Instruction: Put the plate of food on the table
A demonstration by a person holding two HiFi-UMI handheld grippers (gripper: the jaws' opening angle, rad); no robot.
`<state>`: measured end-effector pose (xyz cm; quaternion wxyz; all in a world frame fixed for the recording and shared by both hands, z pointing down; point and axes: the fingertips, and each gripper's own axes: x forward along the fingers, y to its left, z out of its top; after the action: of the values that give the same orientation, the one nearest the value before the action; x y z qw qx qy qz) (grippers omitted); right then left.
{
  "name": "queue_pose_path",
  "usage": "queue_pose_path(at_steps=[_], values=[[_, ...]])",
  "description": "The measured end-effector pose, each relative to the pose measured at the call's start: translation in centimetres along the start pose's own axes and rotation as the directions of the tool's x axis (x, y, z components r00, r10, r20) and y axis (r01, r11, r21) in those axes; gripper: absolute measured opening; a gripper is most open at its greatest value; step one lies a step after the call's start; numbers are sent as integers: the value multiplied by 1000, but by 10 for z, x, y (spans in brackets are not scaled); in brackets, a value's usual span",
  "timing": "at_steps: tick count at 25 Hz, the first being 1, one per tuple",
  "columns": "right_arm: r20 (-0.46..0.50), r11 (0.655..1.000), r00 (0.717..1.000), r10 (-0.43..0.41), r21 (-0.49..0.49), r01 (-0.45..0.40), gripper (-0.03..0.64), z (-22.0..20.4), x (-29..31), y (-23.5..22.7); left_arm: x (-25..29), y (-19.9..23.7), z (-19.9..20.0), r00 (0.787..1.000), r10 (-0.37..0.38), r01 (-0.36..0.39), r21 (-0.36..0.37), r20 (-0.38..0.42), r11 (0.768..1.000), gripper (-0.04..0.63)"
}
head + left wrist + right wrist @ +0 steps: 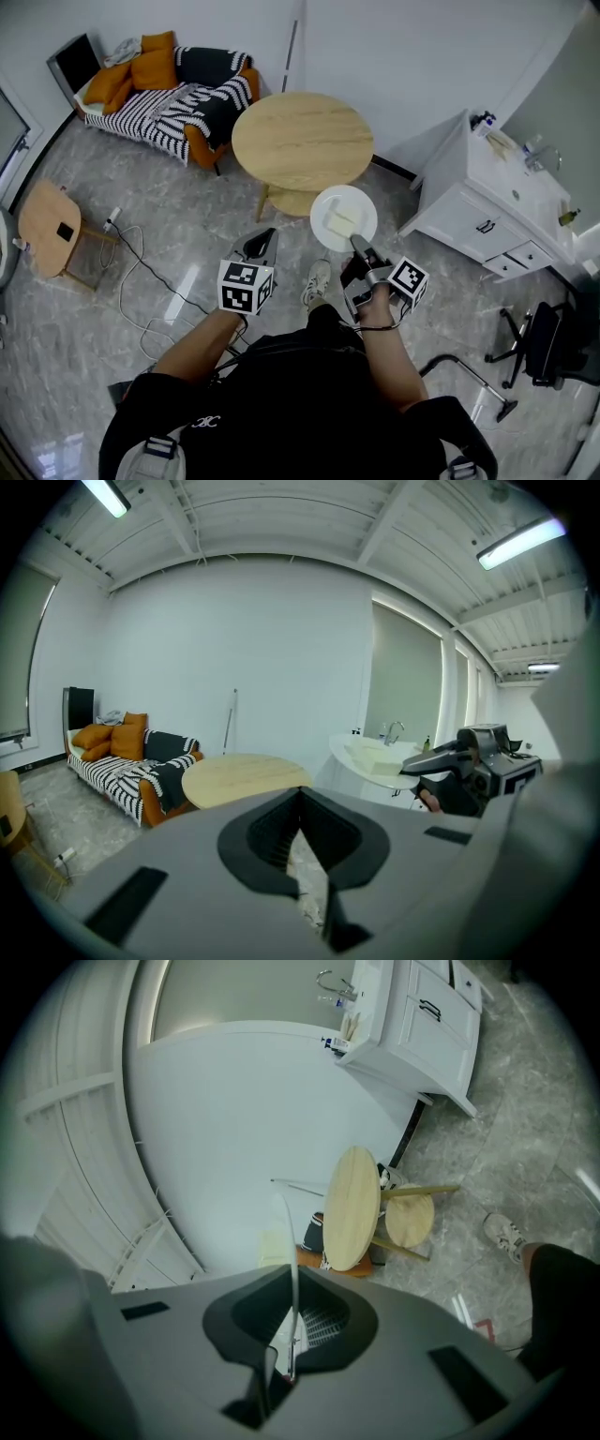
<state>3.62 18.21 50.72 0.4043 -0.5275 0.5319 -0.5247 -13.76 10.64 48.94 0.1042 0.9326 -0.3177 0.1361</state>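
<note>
A white plate [343,217] carrying a pale yellow block of food [339,221] hangs in the air just in front of the round wooden table [300,141], past its near edge. My right gripper [361,251] is shut on the plate's near rim. In the right gripper view the plate [289,1227] runs edge-on between the jaws of that gripper [291,1274], with the table [352,1208] beyond. My left gripper [258,248] stands to the left of the plate, shut and holding nothing. Its own view shows the table [246,771] ahead and the plate [375,761] at the right.
A striped sofa [169,94] with orange cushions stands at the back left. A white sink cabinet [497,206] is at the right, an office chair [544,347] beyond it. A small wooden side table [47,225] and a floor cable [141,272] lie left.
</note>
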Motion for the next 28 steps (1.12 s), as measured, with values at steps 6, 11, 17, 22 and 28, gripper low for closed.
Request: queue_pose_path(at_steps=[6, 11, 17, 22, 28], values=[[16, 1000, 1000, 11, 17, -11, 18, 23, 26, -3, 24, 10, 8, 1000, -1, 2, 52, -13, 999, 8], [-3, 999, 999, 38, -4, -38, 19, 46, 65, 3, 57, 33, 23, 1000, 22, -23, 52, 7, 998, 8], [-16, 999, 999, 39, -23, -40, 19, 88, 115, 11, 104, 51, 51, 999, 35, -37, 77, 29, 996, 8], [-22, 997, 1000, 18, -70, -19, 18, 109, 145, 10, 135, 72, 67, 998, 53, -55, 49, 44, 997, 8], [-41, 998, 999, -13, -55, 11, 18, 132, 176, 0, 172, 81, 67, 998, 54, -54, 32, 12, 998, 8]])
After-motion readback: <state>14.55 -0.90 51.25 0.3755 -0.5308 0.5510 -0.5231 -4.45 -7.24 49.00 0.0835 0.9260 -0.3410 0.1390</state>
